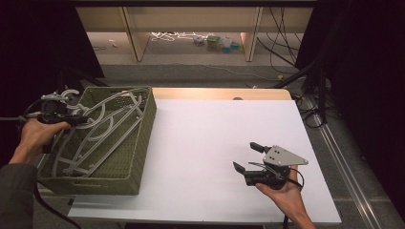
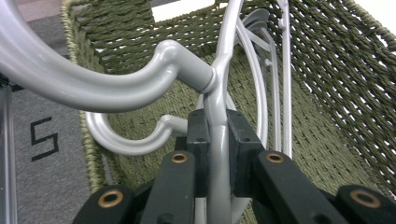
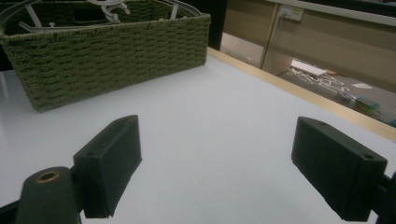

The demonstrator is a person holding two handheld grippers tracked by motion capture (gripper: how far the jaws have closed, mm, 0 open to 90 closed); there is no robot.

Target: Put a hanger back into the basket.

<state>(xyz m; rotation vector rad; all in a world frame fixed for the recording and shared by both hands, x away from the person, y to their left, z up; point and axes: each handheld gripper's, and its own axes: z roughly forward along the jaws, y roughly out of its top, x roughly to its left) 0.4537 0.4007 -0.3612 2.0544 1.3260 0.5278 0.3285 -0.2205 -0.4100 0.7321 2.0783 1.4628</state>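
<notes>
A green woven basket (image 1: 143, 143) stands at the table's left and holds several grey plastic hangers (image 1: 102, 131). My left gripper (image 1: 79, 120) reaches over the basket's left rim and is shut on one grey hanger (image 2: 217, 93) just below its hook, the bar clamped between the black pads (image 2: 198, 140). The basket's inner wall (image 2: 345, 70) rises behind the hanger. My right gripper (image 1: 247, 157) is held low over the white table (image 1: 200, 138) at the front right. It stands wide open (image 3: 219, 172) with nothing between its fingers, facing the basket (image 3: 107, 51).
A wooden strip (image 1: 219, 93) runs along the table's far edge. Beyond it are shelf legs, cables and small items on the floor (image 1: 210, 43). Dark curtains close both sides. A grey floor mat (image 2: 42, 140) lies left of the basket.
</notes>
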